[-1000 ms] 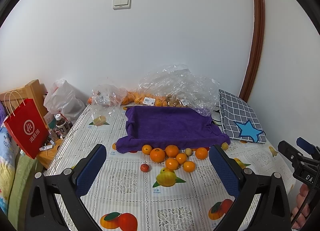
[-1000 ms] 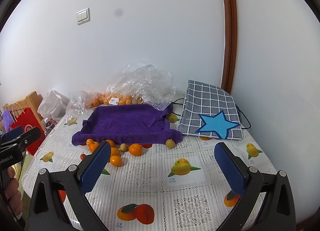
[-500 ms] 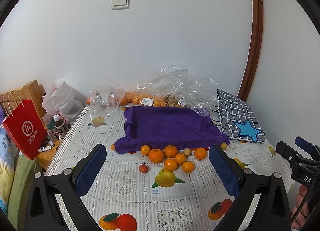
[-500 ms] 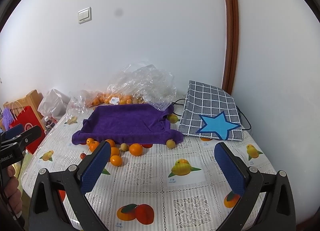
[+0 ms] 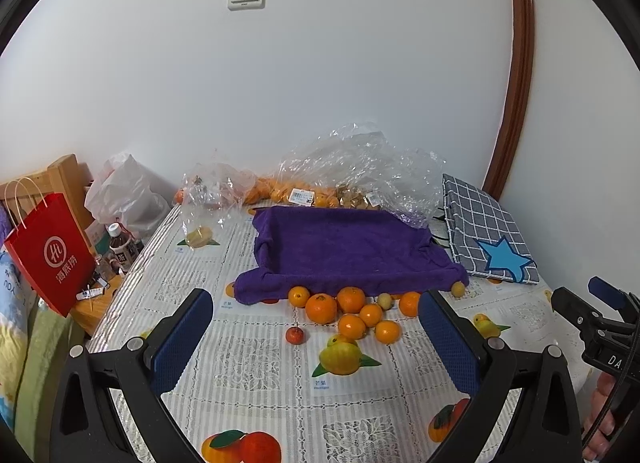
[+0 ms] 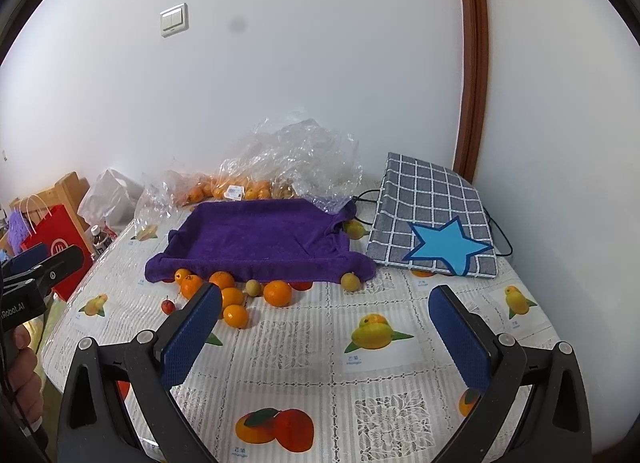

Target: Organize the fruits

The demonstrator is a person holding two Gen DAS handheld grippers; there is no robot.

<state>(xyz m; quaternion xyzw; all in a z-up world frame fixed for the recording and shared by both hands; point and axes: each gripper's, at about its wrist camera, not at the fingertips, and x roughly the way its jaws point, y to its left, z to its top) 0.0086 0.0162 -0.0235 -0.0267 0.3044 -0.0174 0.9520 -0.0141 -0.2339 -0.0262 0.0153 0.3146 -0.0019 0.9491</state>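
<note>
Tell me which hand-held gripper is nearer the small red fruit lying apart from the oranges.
Left. The small red fruit lies just ahead between the left hand-held gripper fingers; the right hand-held gripper sits farther off, with the fruit to its left.

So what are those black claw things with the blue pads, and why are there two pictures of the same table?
Those are two grabbing tools, one held in each of a person's hands. Each has a camera looking along its blue pads. One picture is from the left gripper, the other from the right gripper. Both have their jaws wide open and hold nothing. On the fruit-print tablecloth lie loose oranges, a small red fruit, a purple towel and a grey checked bag with a blue star.
</note>
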